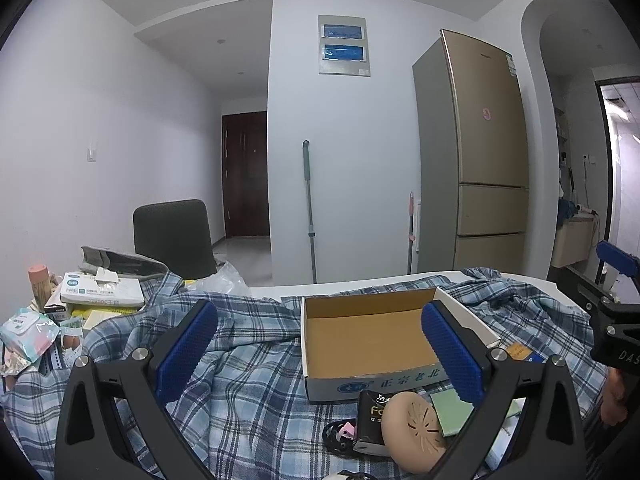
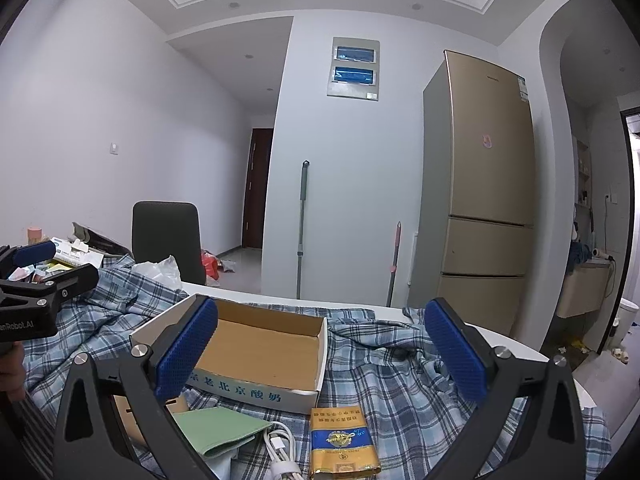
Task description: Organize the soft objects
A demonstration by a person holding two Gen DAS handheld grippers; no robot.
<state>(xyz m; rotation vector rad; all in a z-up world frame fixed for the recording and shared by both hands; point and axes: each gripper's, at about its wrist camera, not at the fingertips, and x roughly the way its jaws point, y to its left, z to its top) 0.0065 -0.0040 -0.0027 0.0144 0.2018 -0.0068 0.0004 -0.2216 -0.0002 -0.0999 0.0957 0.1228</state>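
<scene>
Only right wrist view shows gold packet (image 2: 343,442) and cable (image 2: 282,450).

A home: tall fridge (image 2: 486,184), mop (image 2: 301,224) against the wall, cluttered table (image 1: 360,286)

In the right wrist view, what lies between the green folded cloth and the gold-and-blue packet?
A coiled white cable lies between the green folded cloth and the gold-and-blue packet, all on the plaid fabric; the right wrist view shows it.
</scene>
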